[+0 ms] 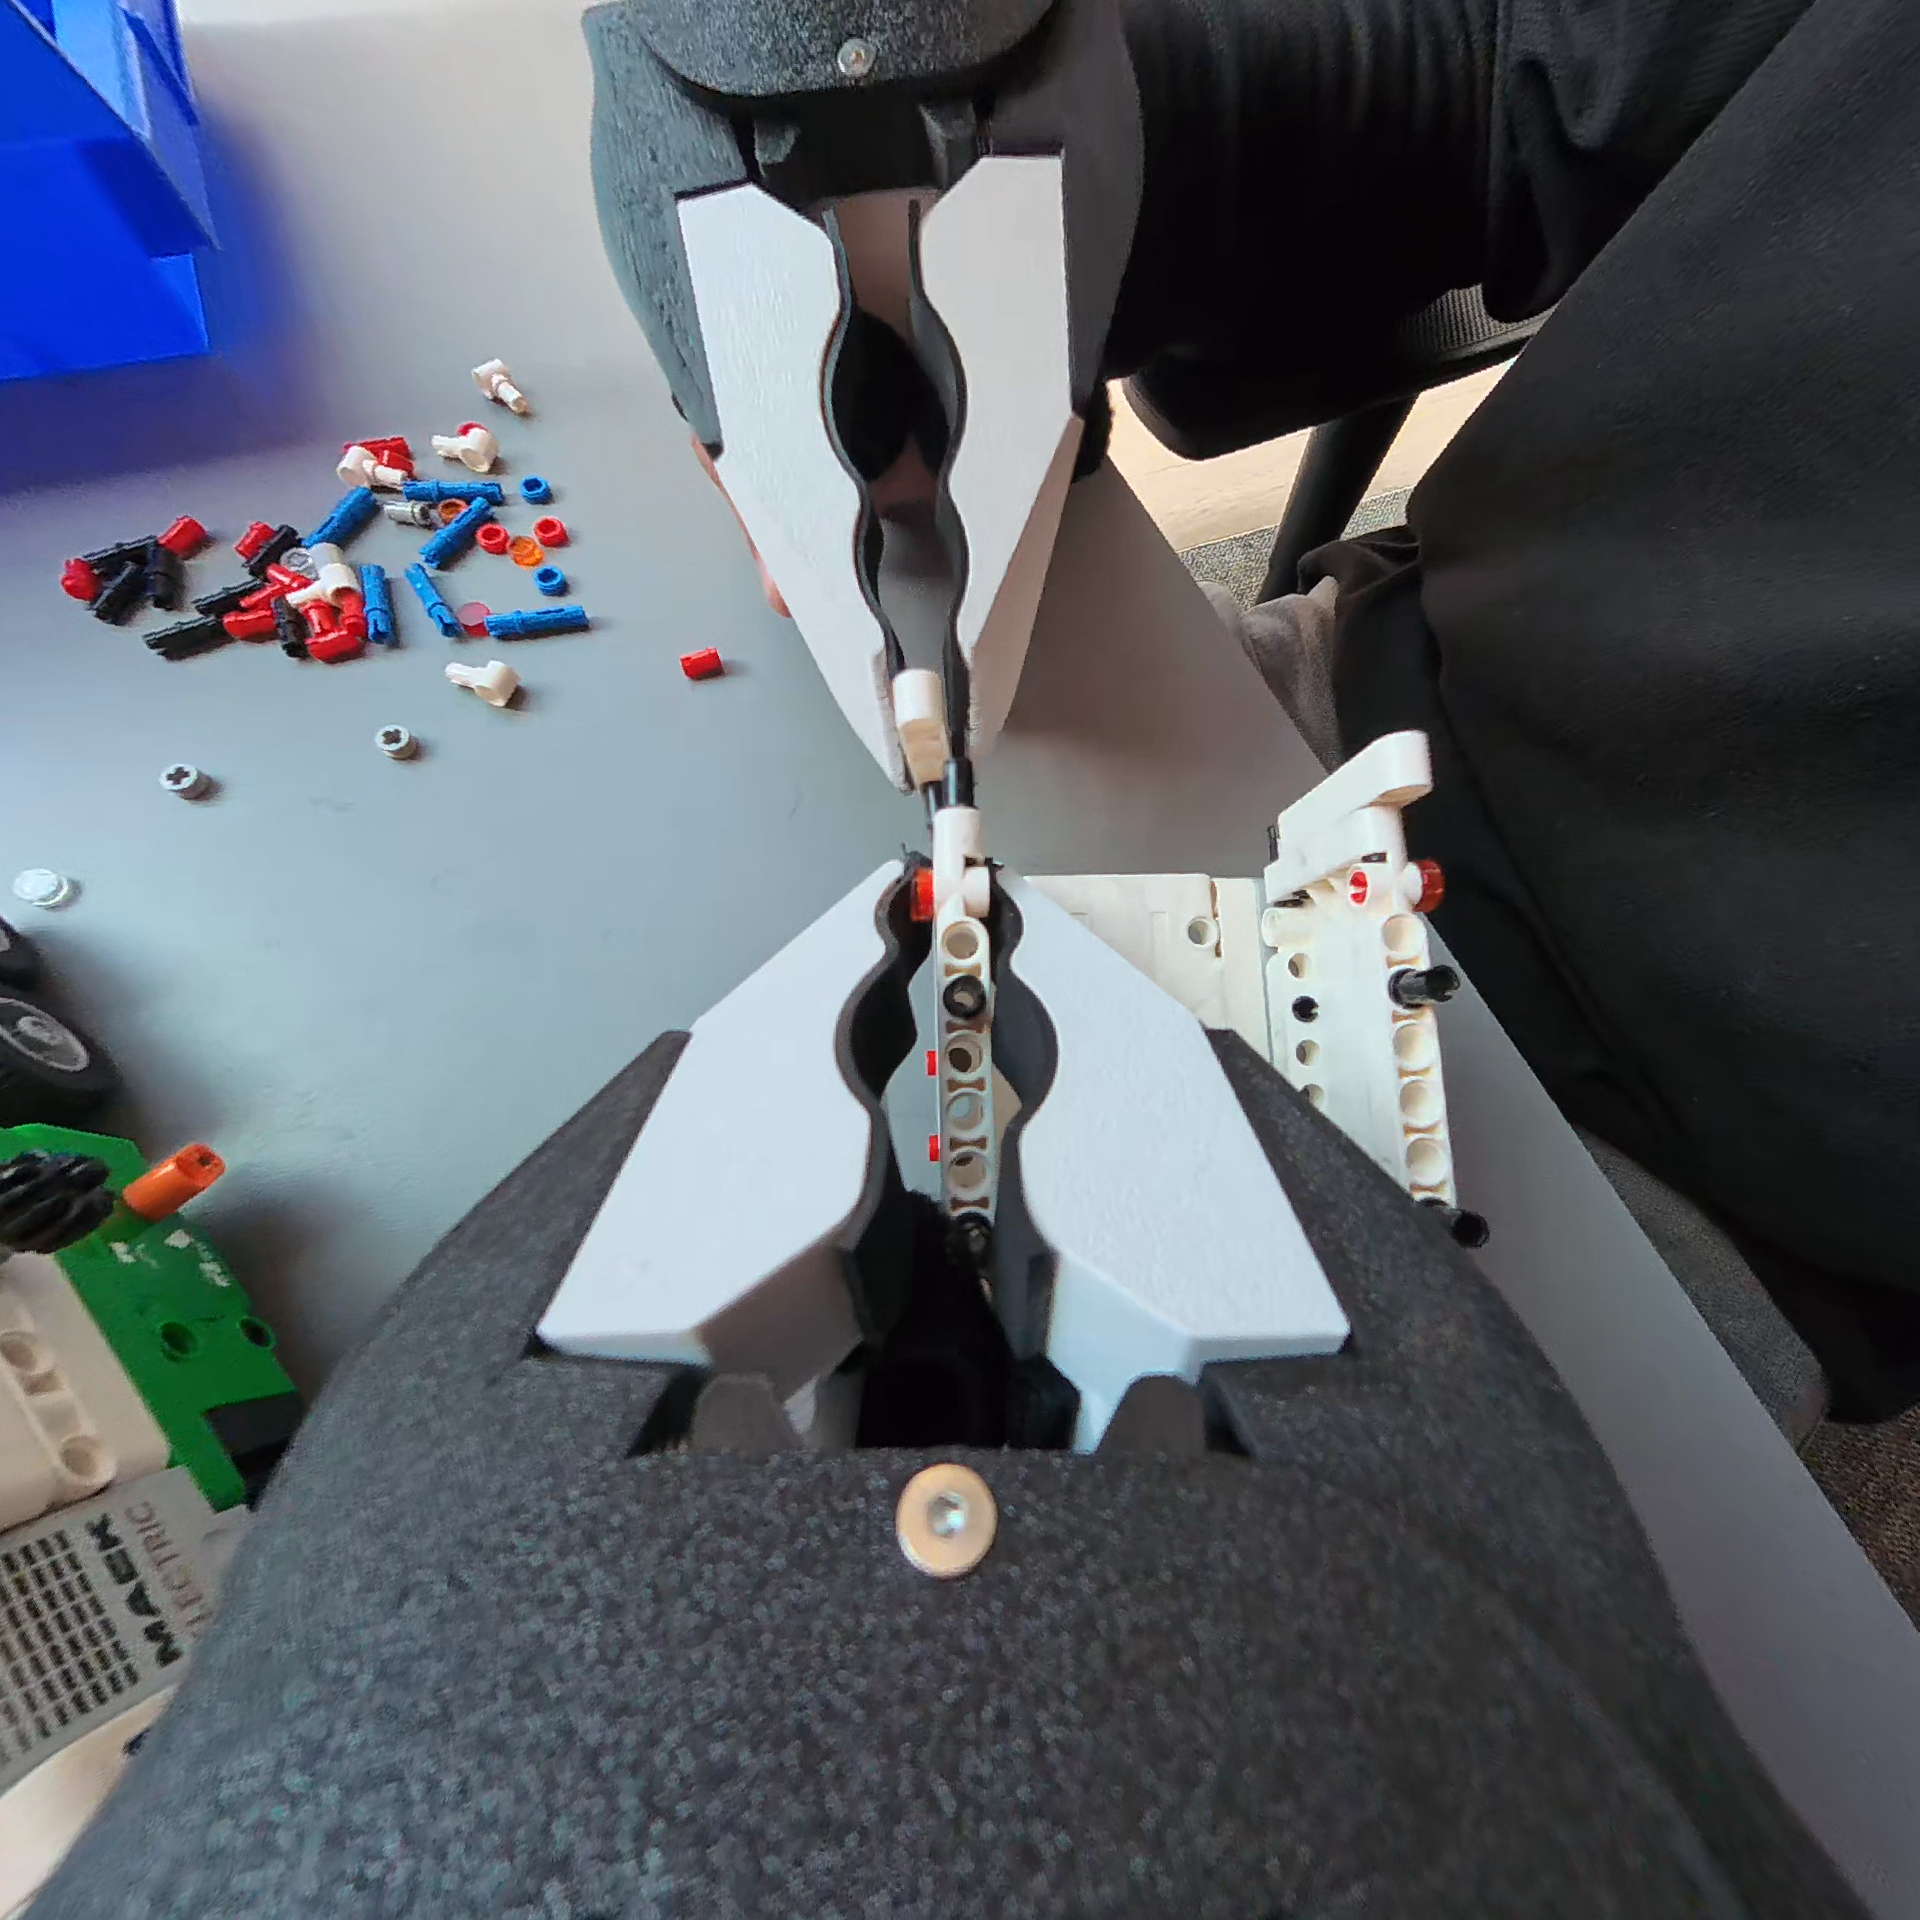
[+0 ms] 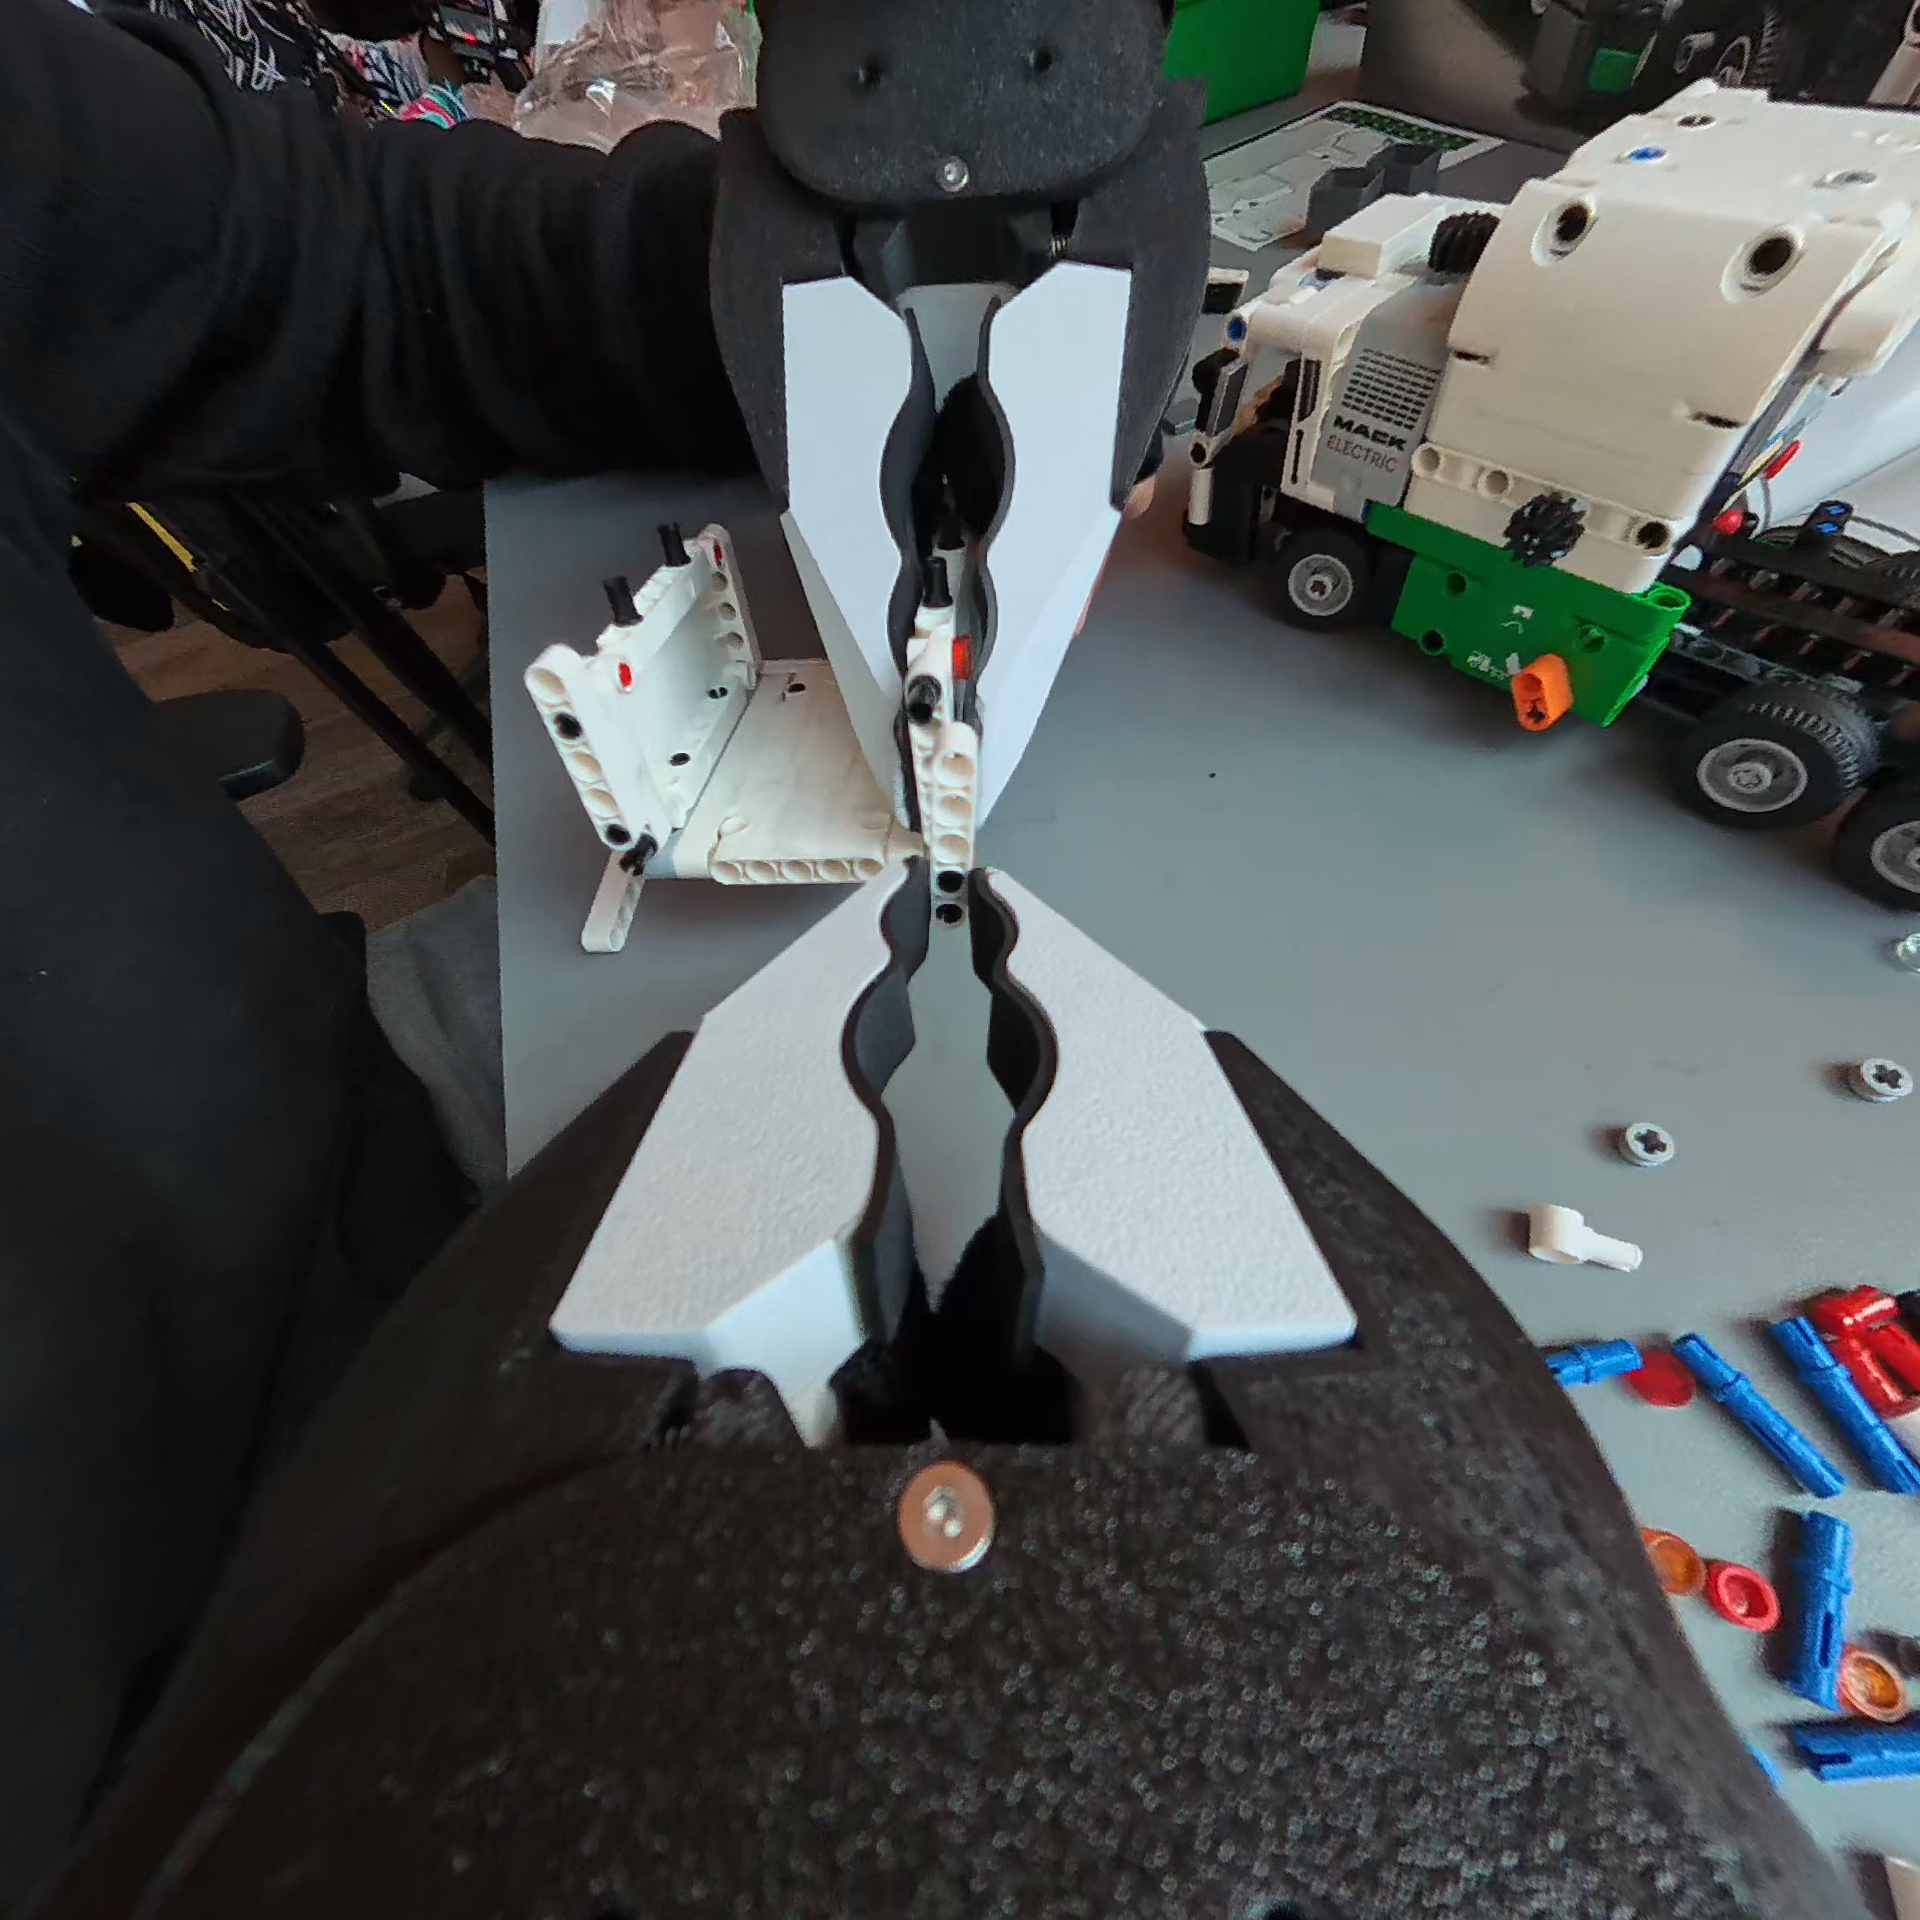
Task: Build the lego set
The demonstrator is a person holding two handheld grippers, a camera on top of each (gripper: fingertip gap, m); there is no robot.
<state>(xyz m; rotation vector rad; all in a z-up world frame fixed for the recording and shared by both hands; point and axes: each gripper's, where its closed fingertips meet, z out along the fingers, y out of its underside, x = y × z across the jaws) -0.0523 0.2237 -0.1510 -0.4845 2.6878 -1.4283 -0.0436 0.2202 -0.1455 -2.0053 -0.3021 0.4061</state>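
Observation:
My left gripper [image 1: 951,883] is shut on the upright white holed beam [image 1: 966,1049], one side wall of a white panel assembly [image 1: 1153,925] standing near the table's edge. The beam runs back between the pads. The assembly's other wall [image 1: 1351,997] stands to the right. My right gripper [image 2: 948,896] faces the left one tip to tip and is shut on a small white connector piece [image 2: 948,894]. In the left wrist view this connector [image 1: 923,717] carries a black pin [image 1: 956,790] and meets the top of the held beam. The left gripper [image 2: 935,810] and assembly [image 2: 727,758] also show in the right wrist view.
A pile of small red, blue, black and white pieces [image 1: 343,561] lies on the grey table [image 1: 468,935], with loose grey round pieces [image 1: 395,742]. A blue bin [image 1: 94,208] stands far left. A white and green toy truck [image 2: 1538,436] stands nearby. A person's black sleeve [image 2: 312,291] is close. Both grippers' tips are close together, under 4 cm apart.

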